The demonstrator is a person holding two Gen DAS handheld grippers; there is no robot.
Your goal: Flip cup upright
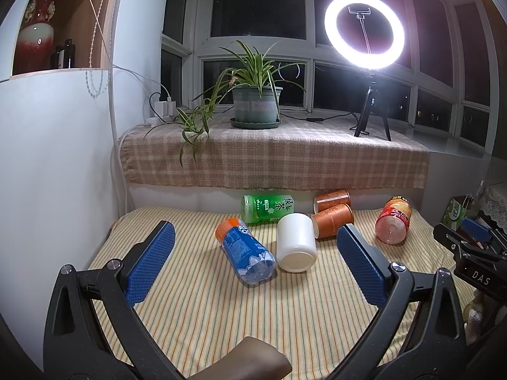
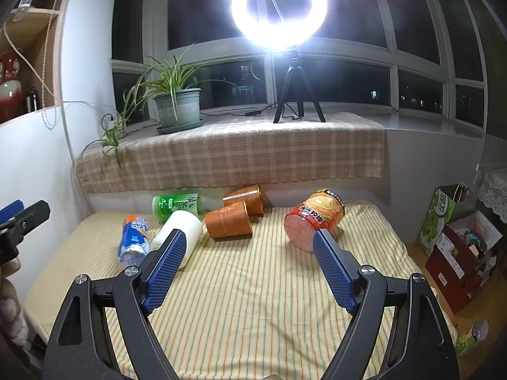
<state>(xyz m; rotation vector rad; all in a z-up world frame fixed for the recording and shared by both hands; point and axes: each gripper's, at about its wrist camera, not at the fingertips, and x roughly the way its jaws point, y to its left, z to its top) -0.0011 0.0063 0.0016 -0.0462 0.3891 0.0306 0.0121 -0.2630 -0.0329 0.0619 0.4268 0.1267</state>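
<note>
A white cup (image 1: 296, 243) lies on its side on the striped cloth (image 1: 206, 310), its base toward me. It also shows in the right wrist view (image 2: 180, 231), partly behind my right gripper's left finger. Two orange cups (image 1: 332, 223) lie on their sides behind it, also seen in the right wrist view (image 2: 229, 223). My left gripper (image 1: 255, 237) is open and empty, hovering in front of the white cup. My right gripper (image 2: 250, 240) is open and empty, above the cloth in front of the orange cups.
A blue bottle (image 1: 245, 253), a green bottle (image 1: 267, 207) and a red-orange bottle (image 1: 393, 224) lie on the cloth. A plant pot (image 1: 256, 106) and ring light (image 1: 364, 30) stand on the sill behind. Boxes (image 2: 456, 247) sit right of the table.
</note>
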